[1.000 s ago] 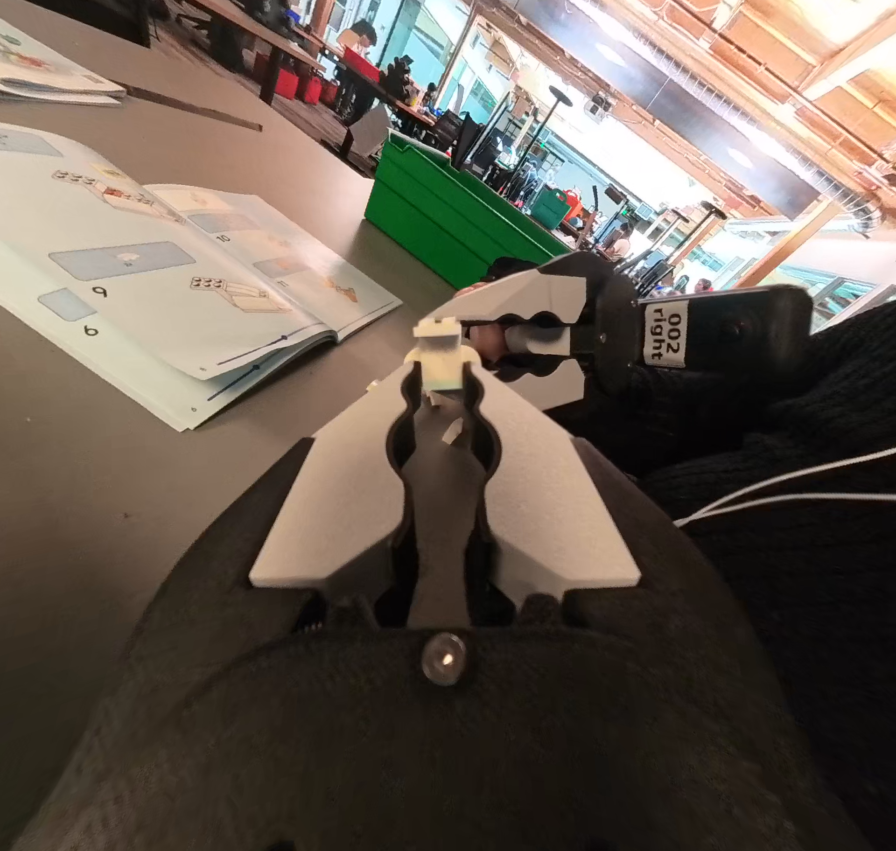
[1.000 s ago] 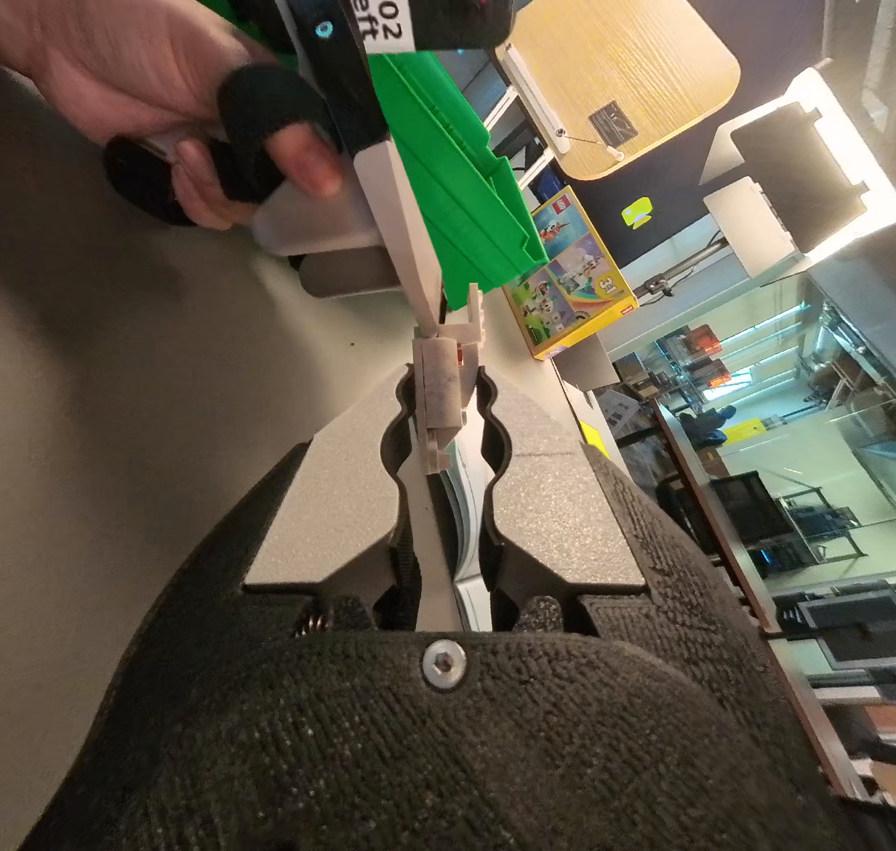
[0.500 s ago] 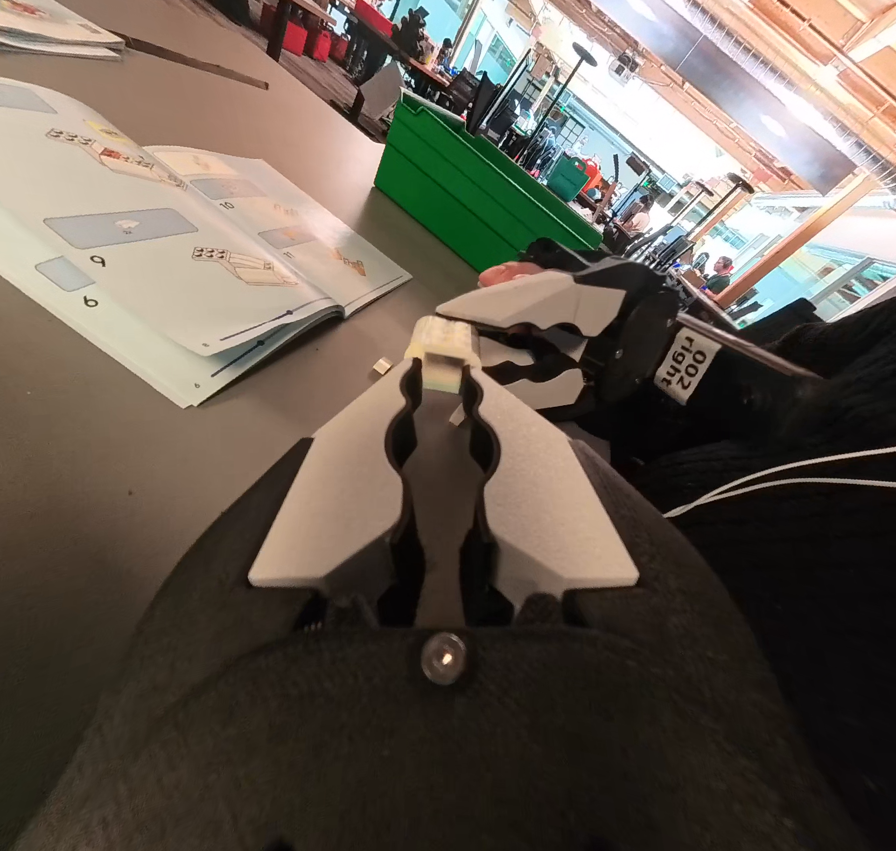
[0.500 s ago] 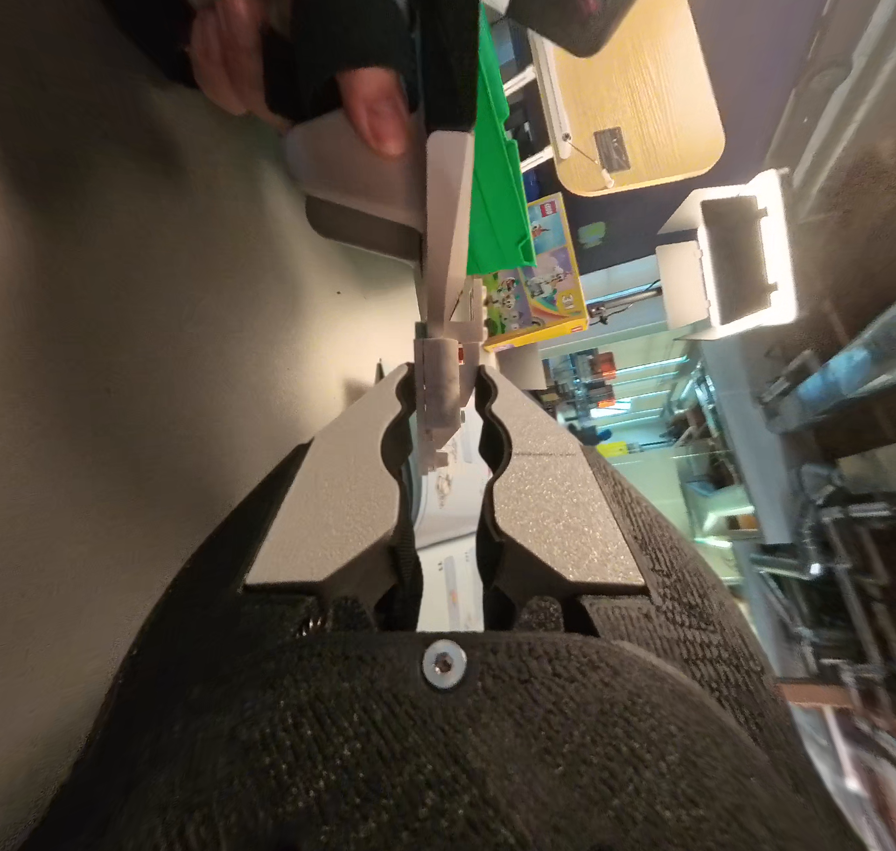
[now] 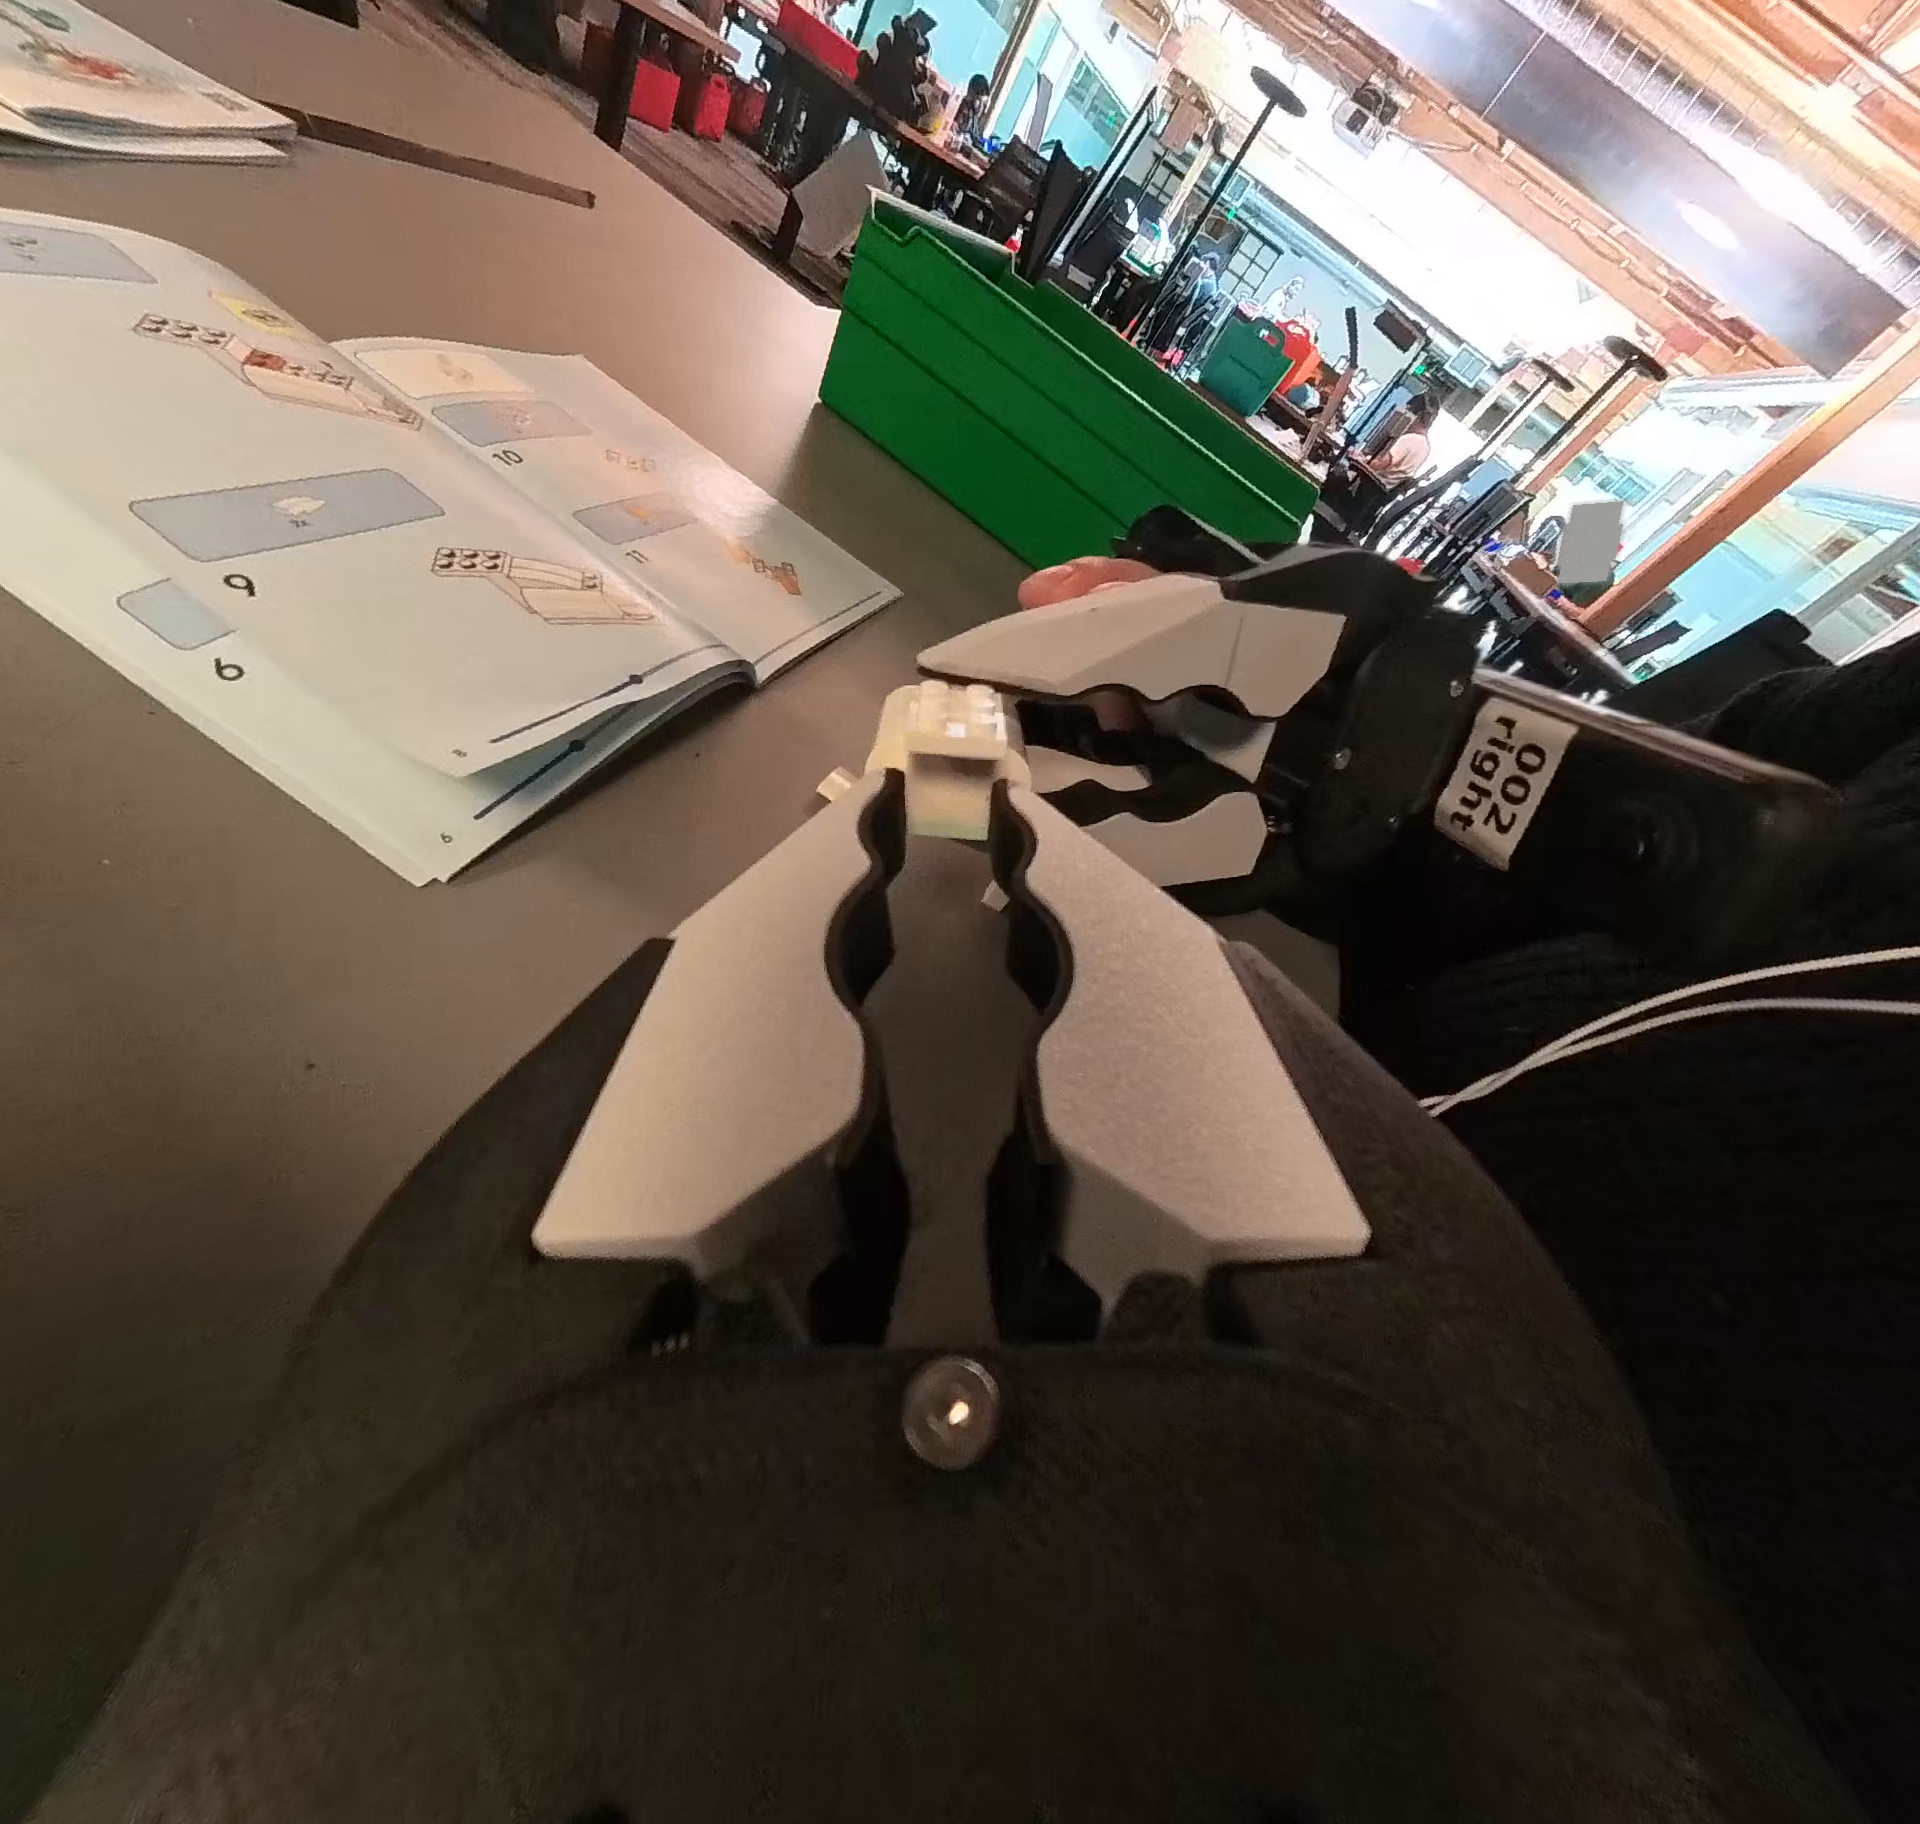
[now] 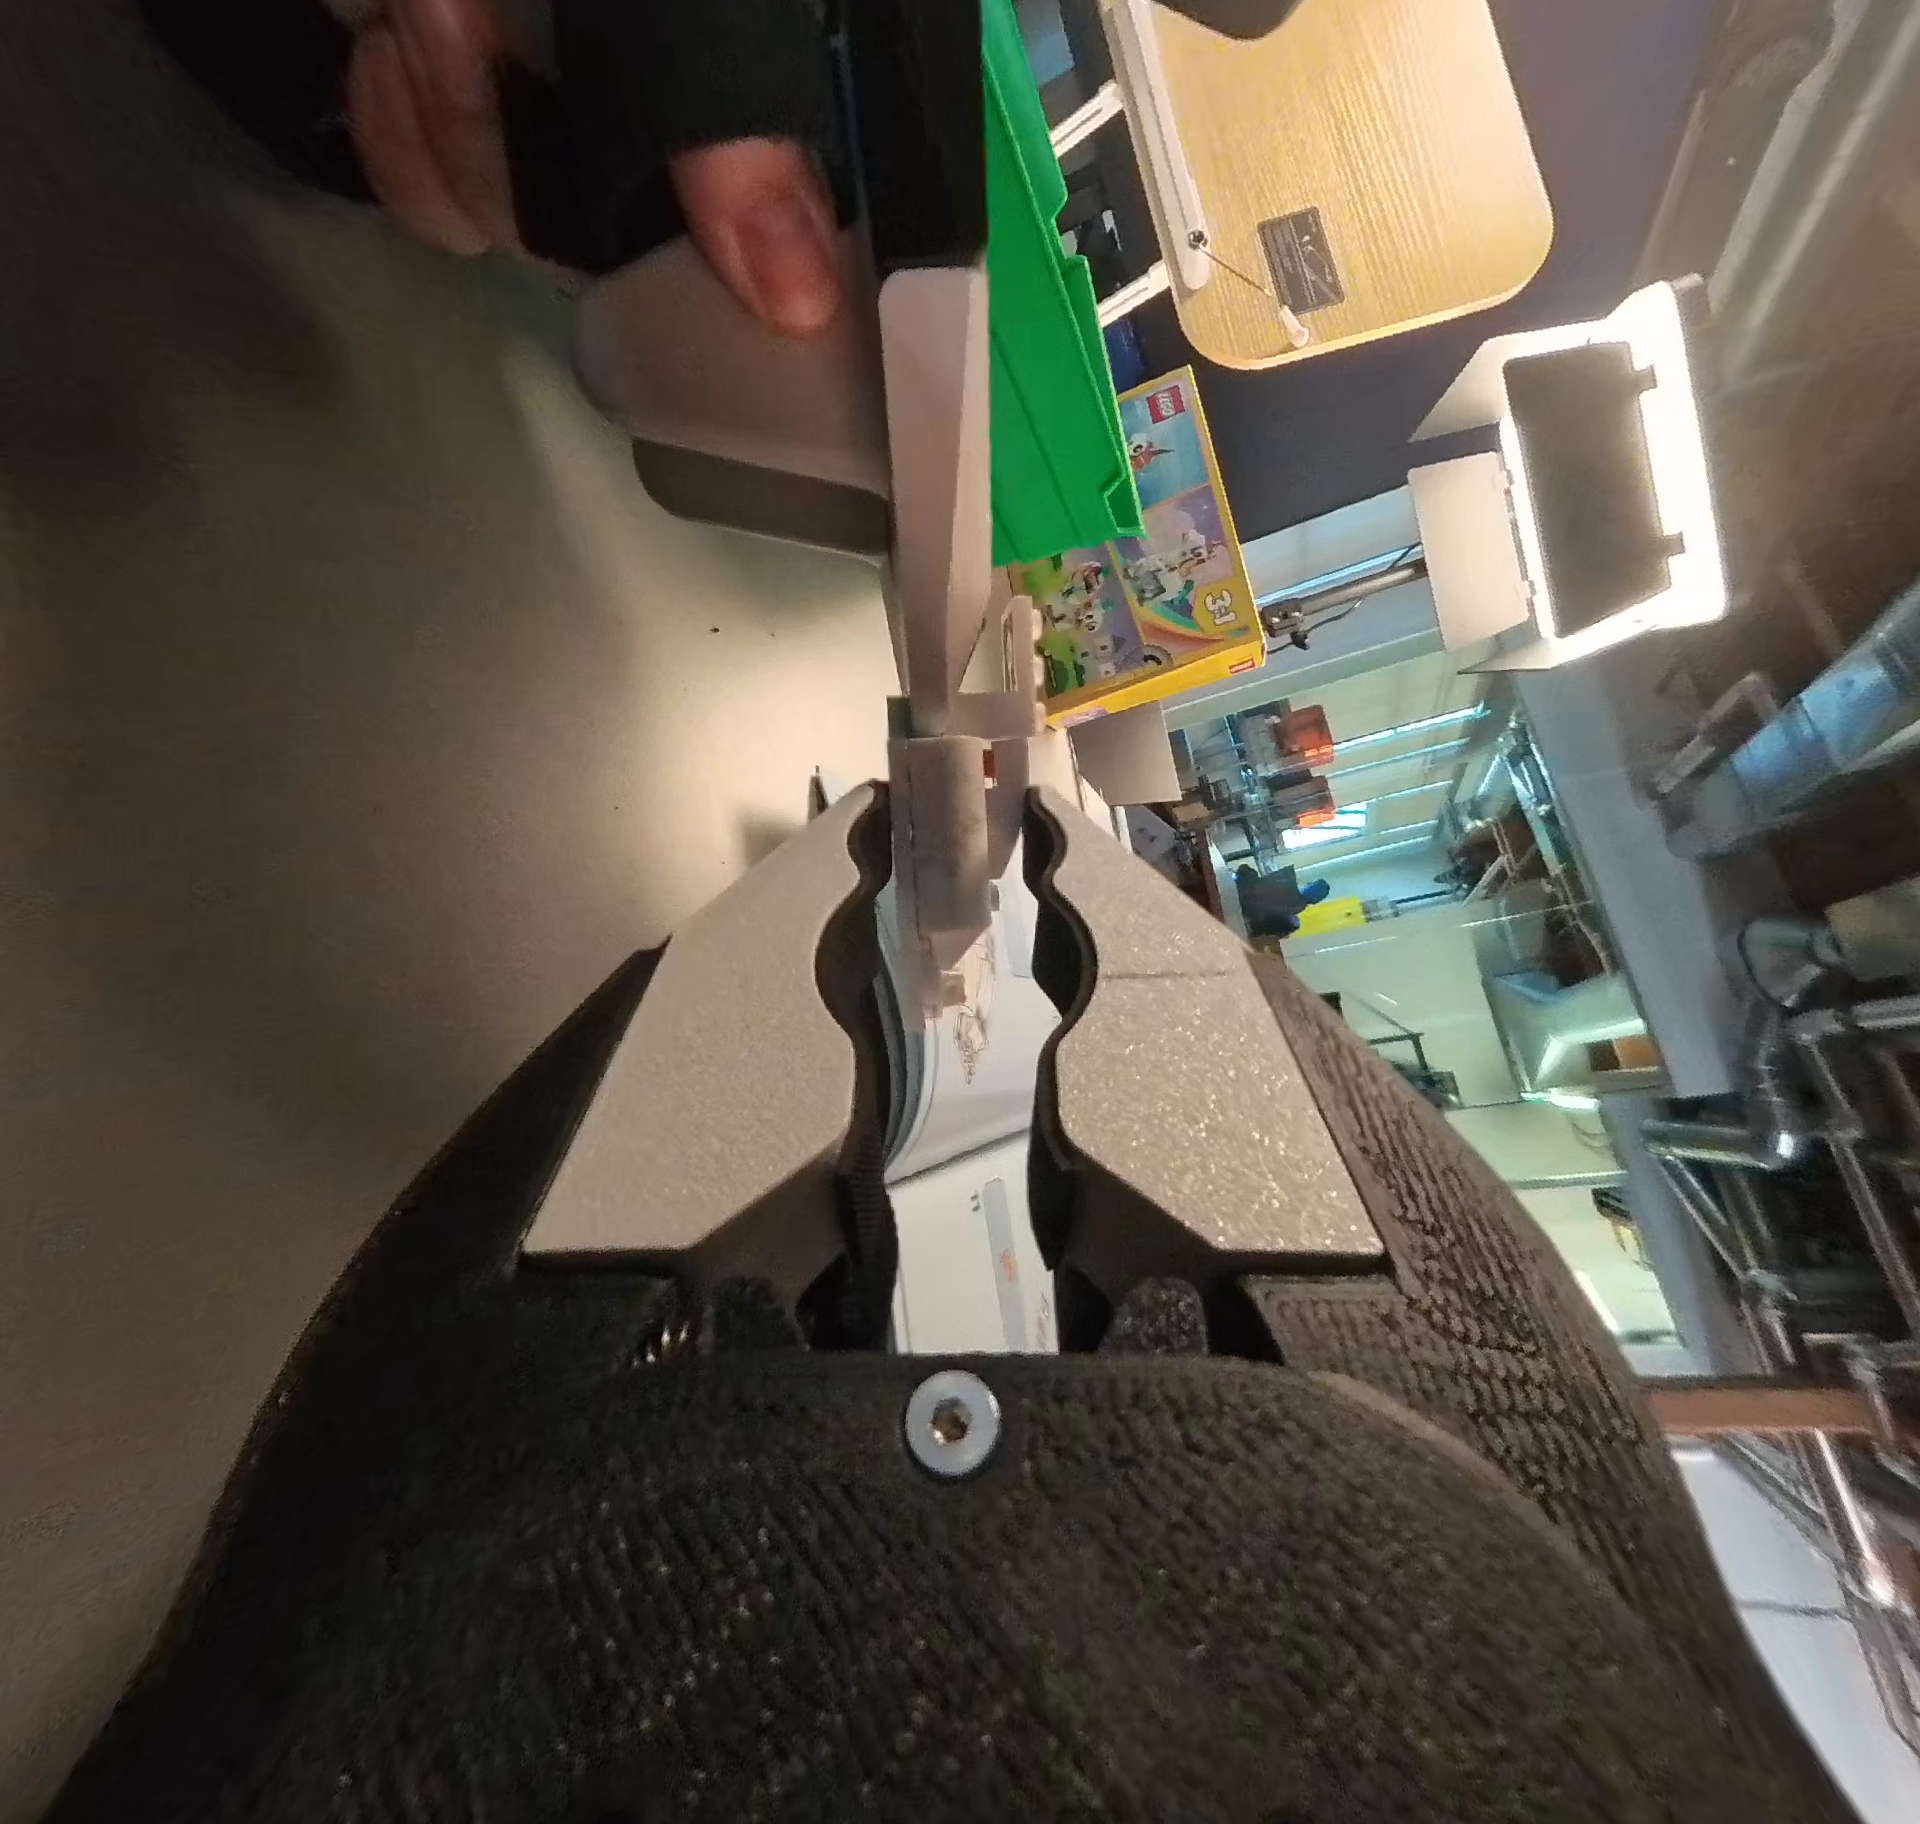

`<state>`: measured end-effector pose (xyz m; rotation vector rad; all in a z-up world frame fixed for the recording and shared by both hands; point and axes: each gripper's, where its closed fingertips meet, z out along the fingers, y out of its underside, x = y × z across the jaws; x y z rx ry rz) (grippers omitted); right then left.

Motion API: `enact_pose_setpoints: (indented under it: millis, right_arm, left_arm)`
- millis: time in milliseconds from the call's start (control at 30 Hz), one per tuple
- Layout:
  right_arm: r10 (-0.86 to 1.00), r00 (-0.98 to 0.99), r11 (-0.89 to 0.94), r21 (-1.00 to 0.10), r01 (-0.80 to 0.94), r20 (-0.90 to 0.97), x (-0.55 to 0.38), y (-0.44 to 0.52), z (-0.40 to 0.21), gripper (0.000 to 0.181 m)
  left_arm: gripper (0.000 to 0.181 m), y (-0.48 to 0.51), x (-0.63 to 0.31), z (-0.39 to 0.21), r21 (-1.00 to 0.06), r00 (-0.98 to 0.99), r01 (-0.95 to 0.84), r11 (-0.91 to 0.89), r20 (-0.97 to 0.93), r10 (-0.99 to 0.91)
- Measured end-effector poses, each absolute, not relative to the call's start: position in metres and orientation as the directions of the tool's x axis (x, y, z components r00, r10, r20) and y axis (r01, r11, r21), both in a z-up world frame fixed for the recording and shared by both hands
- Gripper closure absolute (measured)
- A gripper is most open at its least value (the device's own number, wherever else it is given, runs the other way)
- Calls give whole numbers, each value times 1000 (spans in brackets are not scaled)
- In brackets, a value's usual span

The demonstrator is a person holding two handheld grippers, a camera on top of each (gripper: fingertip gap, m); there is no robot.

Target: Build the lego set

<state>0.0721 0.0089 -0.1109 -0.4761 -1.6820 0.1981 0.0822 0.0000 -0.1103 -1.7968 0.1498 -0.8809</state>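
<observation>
A small white lego assembly [image 5: 945, 735] with studs on top is held above the grey table [image 5: 260, 995]. My left gripper [image 5: 948, 800] is shut on its near end. My right gripper [image 5: 997, 725] comes in from the right, its tips against the same assembly. In the right wrist view my right gripper [image 6: 951, 808] is shut on the white assembly [image 6: 940, 839]. A thin white bracket [image 6: 1013, 662] and a tiny red-brown part stick out at its far end. The left gripper [image 6: 928, 704] reaches down from above, tip on the assembly, held by a hand [image 6: 582, 112].
An open instruction booklet [image 5: 364, 527] lies on the table to the left, a second booklet [image 5: 104, 101] farther back. A green bin [image 5: 1018, 424] stands behind the grippers, a yellow lego box [image 6: 1143, 569] beyond it. A tiny loose white piece [image 5: 831, 787] lies on the table near the tips. Left and right tips are no more than a few centimetres apart.
Both grippers stayed shut and together on the assembly. The right gripper rolled and sank a little. The assembly turned, and its studs now show on top in the left wrist view.
</observation>
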Motion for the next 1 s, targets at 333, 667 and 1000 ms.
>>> enact_pose_setpoints:
  millis: [333, 667, 1000]
  right_arm:
    - [316, -79, 935, -295, 197, 946, 74, 9, -111, 158]
    - [606, -66, 789, -587, 183, 793, 66, 9, -106, 158]
    - [442, -24, 887, -432, 165, 897, 65, 3, -101, 158]
  left_arm:
    - [166, 0, 84, -112, -858, 718, 288, -425, 487, -498]
    - [128, 4, 77, -101, -829, 671, 408, -383, 556, -490]
    - [146, 5, 87, -107, -842, 675, 338, -420, 528, -515]
